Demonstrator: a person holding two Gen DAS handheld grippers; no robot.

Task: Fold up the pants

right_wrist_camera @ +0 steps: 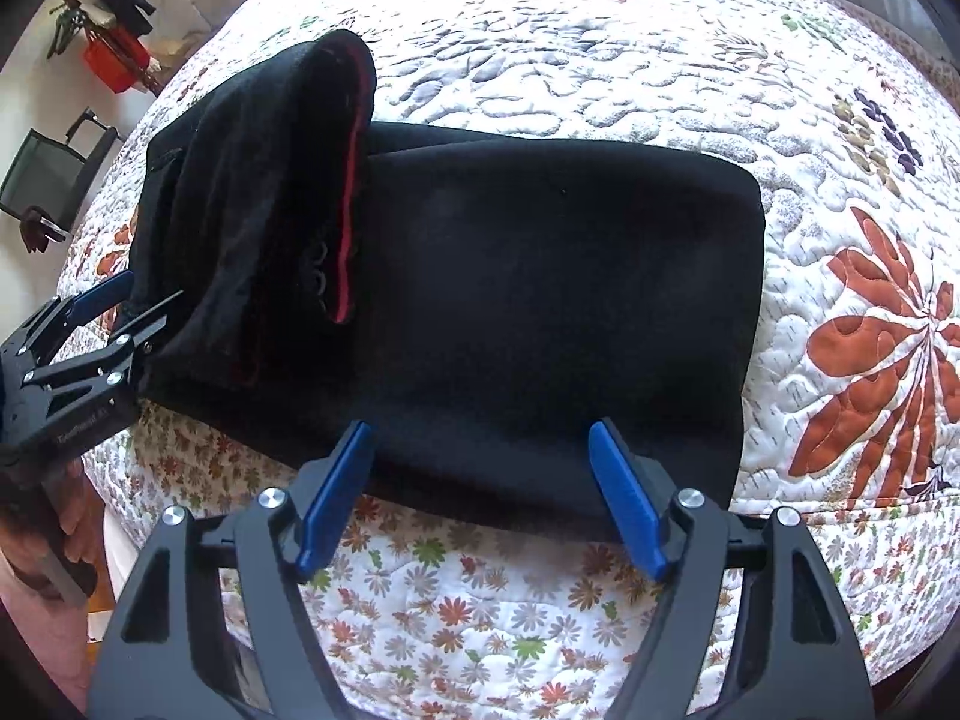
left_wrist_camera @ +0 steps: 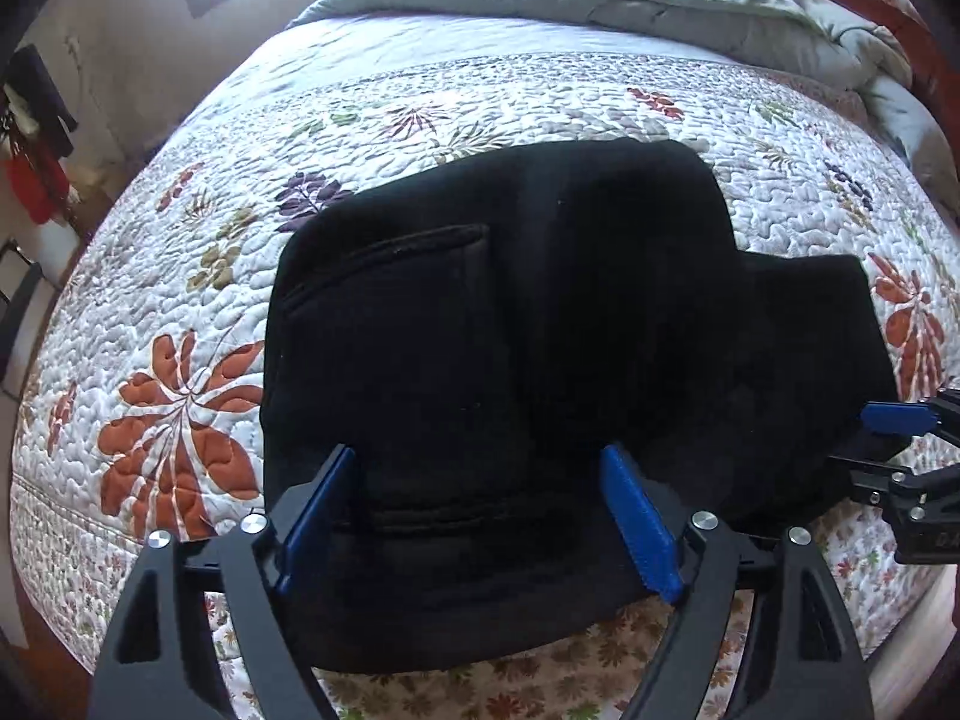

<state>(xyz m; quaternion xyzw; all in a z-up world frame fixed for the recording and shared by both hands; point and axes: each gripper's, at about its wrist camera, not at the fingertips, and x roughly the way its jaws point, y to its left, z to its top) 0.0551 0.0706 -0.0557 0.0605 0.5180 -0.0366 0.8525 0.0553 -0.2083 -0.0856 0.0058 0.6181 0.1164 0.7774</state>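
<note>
Black pants (left_wrist_camera: 510, 360) lie folded into a thick bundle on the floral quilt, near its front edge; a back pocket shows on the left side. In the right wrist view the pants (right_wrist_camera: 540, 312) show a red-lined waistband flap (right_wrist_camera: 345, 192) raised at the left. My left gripper (left_wrist_camera: 480, 468) is open, its blue fingers over the bundle's near edge, holding nothing. My right gripper (right_wrist_camera: 480, 438) is open over the near edge of the pants, empty. It also shows in the left wrist view (left_wrist_camera: 900, 420) at the bundle's right end. The left gripper shows in the right wrist view (right_wrist_camera: 129, 300).
The quilt (left_wrist_camera: 420, 102) covers a bed; a grey duvet (left_wrist_camera: 660, 0) is bunched at the far end by a wooden headboard (left_wrist_camera: 918, 60). Left of the bed are a chair (right_wrist_camera: 48, 174) and hanging clothes (right_wrist_camera: 114, 18). The bed's front edge (right_wrist_camera: 480, 630) lies just below my grippers.
</note>
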